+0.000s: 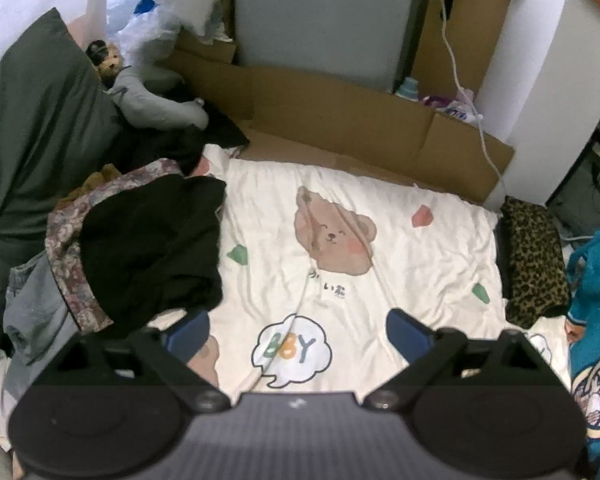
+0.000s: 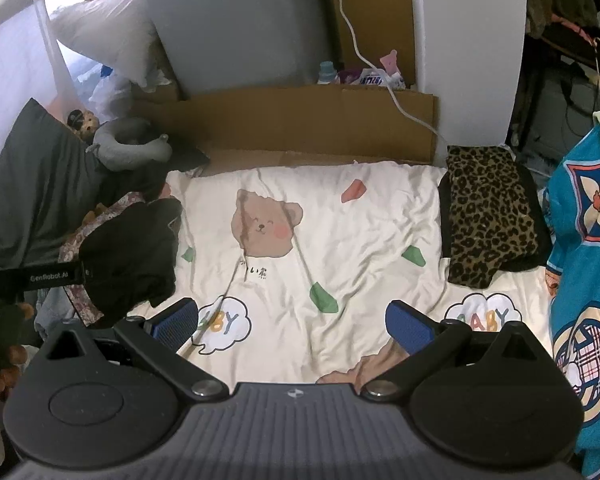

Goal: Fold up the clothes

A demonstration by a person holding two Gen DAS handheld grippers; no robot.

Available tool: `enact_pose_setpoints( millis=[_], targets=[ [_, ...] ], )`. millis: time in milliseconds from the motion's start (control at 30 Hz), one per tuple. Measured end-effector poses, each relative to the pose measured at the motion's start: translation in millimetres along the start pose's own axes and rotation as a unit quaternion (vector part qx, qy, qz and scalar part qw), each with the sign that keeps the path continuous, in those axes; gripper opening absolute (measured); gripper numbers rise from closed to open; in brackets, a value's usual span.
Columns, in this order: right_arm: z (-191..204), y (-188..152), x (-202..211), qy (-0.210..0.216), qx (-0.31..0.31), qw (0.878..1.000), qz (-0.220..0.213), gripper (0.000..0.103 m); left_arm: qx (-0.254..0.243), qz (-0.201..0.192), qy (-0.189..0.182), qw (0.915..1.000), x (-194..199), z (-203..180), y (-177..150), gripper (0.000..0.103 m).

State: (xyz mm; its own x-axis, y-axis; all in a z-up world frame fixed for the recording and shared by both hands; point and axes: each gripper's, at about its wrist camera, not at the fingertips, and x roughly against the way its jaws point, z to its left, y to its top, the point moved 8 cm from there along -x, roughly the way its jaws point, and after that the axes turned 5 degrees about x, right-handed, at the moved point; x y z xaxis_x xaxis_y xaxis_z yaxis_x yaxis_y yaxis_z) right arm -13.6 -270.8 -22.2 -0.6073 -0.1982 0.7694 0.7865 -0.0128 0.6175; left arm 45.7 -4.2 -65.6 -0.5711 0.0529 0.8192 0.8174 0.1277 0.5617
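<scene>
Both tongs spread wide, nothing between the pads: left tongs [image 1: 298, 334] and right tongs [image 2: 292, 326] hover over the near part of the bear blanket [image 1: 400, 248] on the bed, gripping nothing.

Clothes sit in 2 spots. On the left edge of the blanket there's a loose heap: a black garment [image 1: 152, 252] on top, bunched and crumpled, over a floral piece [image 1: 66, 236] and something in denim [image 1: 36, 312] near the bottom. On the right edge lies a leopard-print piece [image 2: 488, 216] that looks flat and squared off, on top of something dark. I judge that one is already folded, the left heap not. The middle of the blanket is bare of clothes, which would fit either a gap between 2 garments or a pause at either end of the job.

Handling, my guess: the black garment is soft, light, limp knit and will sag and drape when lifted, no stiffness to help. Not slippery or fragile. I'd pinch at an edge such as a hem or shoulder seam, 1 tong per corner, not the bunched middle, or layers below come along. Denim would be heavier and stiffer.

Hard to tell: what kind of garment the black one is, since no collar, sleeve or hem reads clearly. How many pieces are in the heap is hidden under the top layer. The dark thing under the leopard piece is mostly covered. Left view is a bit blurred.
</scene>
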Motion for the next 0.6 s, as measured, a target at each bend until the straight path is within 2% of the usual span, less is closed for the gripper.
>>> enact_pose_setpoints(
  millis=[233,600],
  targets=[
    [1,-7,3,0.008,0.005,1.0,-0.001,0.102,0.009,0.017,-0.015,0.9997,-3,6,2,0.096],
    [5,-1,-2,-0.001,-0.003,1.0,0.006,0.103,0.015,0.029,-0.01,0.9994,-7,-8,-3,0.096]
  ],
)
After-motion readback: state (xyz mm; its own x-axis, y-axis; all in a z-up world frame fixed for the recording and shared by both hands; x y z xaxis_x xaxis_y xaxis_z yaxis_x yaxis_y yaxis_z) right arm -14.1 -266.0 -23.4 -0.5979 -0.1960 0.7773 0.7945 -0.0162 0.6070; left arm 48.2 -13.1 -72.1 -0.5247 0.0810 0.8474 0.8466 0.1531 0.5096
